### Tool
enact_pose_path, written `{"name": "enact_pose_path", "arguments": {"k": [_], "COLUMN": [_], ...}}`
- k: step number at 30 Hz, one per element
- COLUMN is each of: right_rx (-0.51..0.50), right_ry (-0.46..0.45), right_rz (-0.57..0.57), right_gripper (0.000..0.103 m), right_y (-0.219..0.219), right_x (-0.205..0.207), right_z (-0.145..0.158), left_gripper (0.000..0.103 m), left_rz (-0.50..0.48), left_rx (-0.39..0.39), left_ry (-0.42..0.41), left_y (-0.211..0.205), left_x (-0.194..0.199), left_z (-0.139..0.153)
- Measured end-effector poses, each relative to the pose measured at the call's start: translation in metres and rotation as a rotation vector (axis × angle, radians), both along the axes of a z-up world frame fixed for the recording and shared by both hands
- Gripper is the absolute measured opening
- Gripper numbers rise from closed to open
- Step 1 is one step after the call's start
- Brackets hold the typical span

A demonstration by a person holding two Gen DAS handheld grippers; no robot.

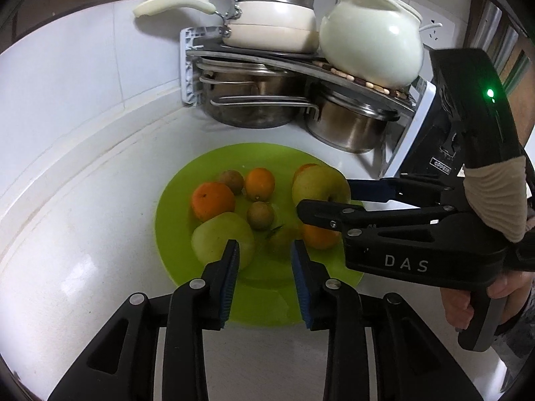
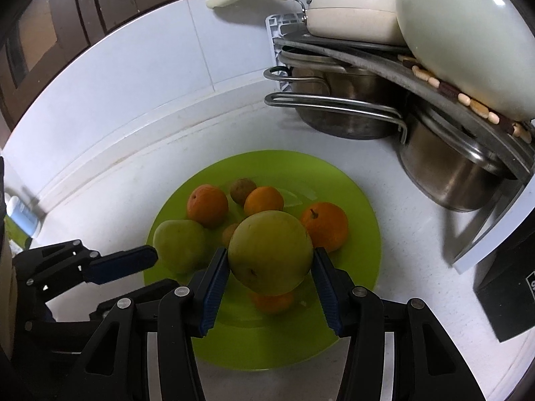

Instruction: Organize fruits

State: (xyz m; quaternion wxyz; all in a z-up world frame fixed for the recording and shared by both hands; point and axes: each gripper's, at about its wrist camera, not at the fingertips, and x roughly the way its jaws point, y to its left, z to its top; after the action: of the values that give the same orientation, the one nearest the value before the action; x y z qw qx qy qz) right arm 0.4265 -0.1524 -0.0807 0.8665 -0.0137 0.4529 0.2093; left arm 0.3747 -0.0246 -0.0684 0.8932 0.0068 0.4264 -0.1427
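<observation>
A lime green plate on the white counter holds oranges, small brown fruits and a green apple. My right gripper is shut on a second yellow-green apple and holds it above the plate. My left gripper is open and empty over the plate's near side, just right of the resting green apple. It shows at the left in the right wrist view.
A corner rack at the back holds steel pots, cream pans and a white ceramic pot. A black box stands at the right. A white tiled wall runs behind.
</observation>
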Motion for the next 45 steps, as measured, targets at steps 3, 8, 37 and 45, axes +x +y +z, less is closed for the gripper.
{"name": "enact_pose_path", "arguments": {"k": [3, 8, 37, 45], "right_rx": [0.0, -0.014, -0.044, -0.05], "right_ry": [-0.018, -0.059, -0.277, -0.331], "right_rz": [0.007, 0.004, -0.2, -0.285], "right_gripper": [0.052, 0.052, 0.07, 0.079], "right_y": [0.001, 0.003, -0.001, -0.004], "right_x": [-0.003, -0.011, -0.152, -0.197], "right_z": [0.004, 0.016, 0.093, 0.109], "left_gripper": [0.035, 0.037, 0.077, 0.09], "left_rz": [0.036, 0.086, 0.122, 0.108], "left_rx": [0.01, 0.004, 0.086, 0.072], "left_ry": [-0.008, -0.017, -0.243, -0.286], "left_y": [0.005, 0.017, 0.046, 0.049], "left_x": [-0.003, -0.008, -0.109, -0.145], "left_z": [0.004, 0.009, 0.083, 0.098]}}
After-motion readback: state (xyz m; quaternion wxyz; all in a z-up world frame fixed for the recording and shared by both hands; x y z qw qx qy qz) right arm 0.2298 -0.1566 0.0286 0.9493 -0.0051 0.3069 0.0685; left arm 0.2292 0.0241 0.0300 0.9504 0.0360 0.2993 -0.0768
